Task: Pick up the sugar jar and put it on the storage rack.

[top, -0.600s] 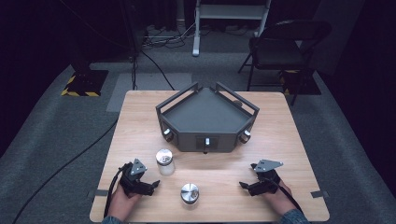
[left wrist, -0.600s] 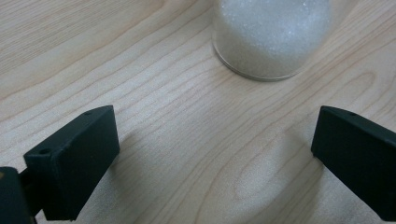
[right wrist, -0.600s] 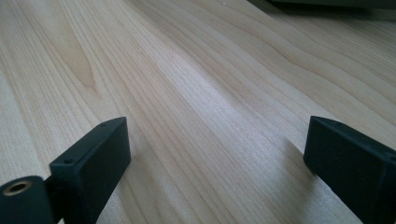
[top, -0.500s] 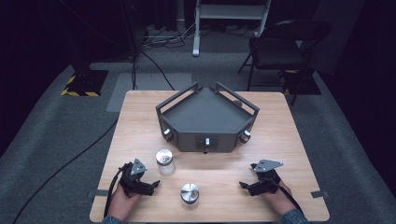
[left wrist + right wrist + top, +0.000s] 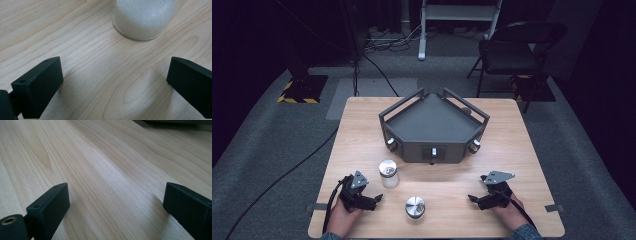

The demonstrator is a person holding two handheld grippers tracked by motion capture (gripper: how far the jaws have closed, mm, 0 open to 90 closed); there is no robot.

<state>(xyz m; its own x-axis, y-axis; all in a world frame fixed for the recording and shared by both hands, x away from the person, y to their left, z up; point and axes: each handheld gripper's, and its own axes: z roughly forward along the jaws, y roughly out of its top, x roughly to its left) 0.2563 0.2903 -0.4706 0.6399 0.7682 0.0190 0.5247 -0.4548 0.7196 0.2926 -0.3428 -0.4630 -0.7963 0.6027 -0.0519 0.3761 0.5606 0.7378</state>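
Clear jar point(image 5: 388, 173) of white grains, silver lid, upright

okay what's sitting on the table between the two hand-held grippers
In the high view, one silver-lidded jar stands between the left hand-held gripper and the right hand-held gripper, nearer the left; otherwise bare wooden table.

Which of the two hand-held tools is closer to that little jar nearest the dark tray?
The left tool. It sits just below-left of the jar, jaws apart, nothing between them. The right tool rests far across the table, open too.
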